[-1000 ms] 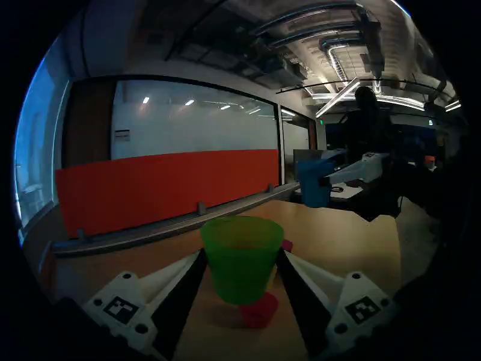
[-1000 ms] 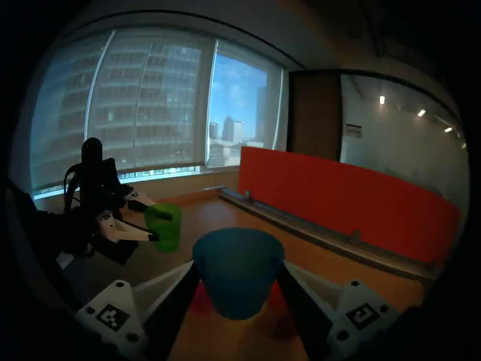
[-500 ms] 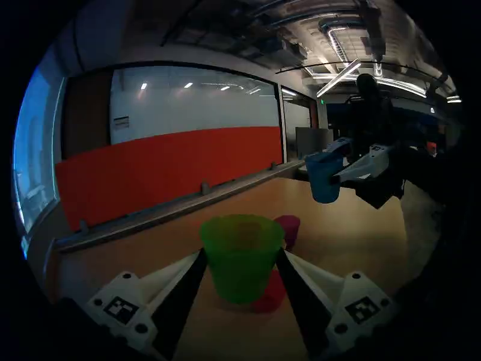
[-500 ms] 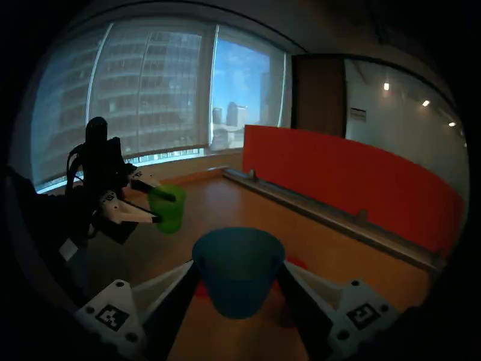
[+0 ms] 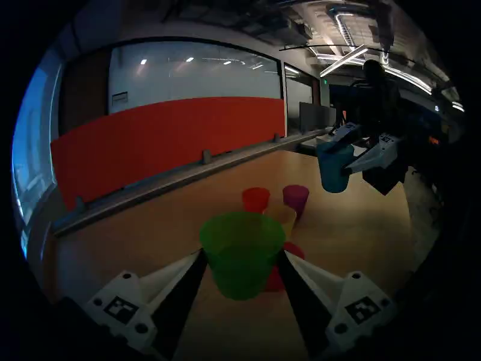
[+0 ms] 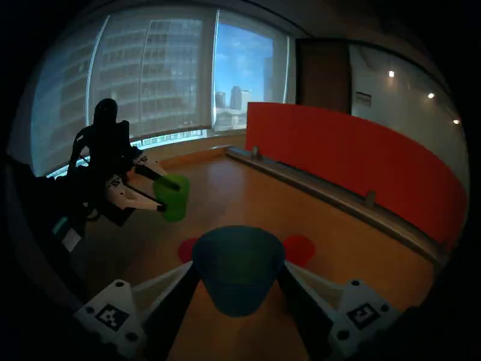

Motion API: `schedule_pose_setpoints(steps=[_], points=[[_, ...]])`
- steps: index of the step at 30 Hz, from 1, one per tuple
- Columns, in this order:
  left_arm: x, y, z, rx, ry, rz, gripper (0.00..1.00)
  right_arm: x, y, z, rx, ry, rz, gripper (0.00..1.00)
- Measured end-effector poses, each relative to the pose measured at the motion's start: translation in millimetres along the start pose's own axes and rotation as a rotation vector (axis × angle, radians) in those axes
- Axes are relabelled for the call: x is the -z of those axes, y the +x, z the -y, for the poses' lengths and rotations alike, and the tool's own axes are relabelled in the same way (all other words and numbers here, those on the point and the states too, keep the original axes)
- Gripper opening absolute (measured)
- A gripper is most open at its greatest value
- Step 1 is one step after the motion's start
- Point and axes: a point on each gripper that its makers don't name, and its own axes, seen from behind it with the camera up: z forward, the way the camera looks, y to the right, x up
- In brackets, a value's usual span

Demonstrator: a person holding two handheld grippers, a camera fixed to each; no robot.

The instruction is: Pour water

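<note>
A green cup (image 5: 242,253) stands upright between the fingers of my left gripper (image 5: 242,265), which is shut on it above the wooden table (image 5: 150,240). Farther off in the left gripper view, my right gripper (image 5: 349,157) holds a blue cup (image 5: 333,165) in the air at the right. In the right gripper view that blue cup (image 6: 238,268) sits upright in my right gripper (image 6: 238,280), shut on it. The left gripper (image 6: 157,192) with the green cup (image 6: 172,197) hangs at the left there, a person's dark arm behind it.
On the table stand a red cup (image 5: 255,198), a purple cup (image 5: 295,199) and a yellow cup (image 5: 280,218). Two red cups (image 6: 299,249) peek out beside the blue one. A long red panel (image 5: 168,141) lines the table's far edge; big windows (image 6: 150,78) lie beyond.
Both cameras have tipped downward, so more table and several cups came into sight. The blue cup has moved lower and rightward in the left gripper view. Both grips are unchanged.
</note>
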Motion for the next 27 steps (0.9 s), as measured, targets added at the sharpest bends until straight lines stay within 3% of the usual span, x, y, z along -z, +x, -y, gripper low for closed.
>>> schedule_pose_setpoints(steps=[18,27], points=[[-22.5,-52.0,8.9,0.021,-0.032,0.176,0.82,-25.6,-54.7,-6.6,-0.001,0.009,0.124,0.89],[-31.8,-71.2,7.7,0.007,-0.059,0.258,0.82,-38.6,-79.7,-4.3,-0.008,0.026,0.171,0.9]])
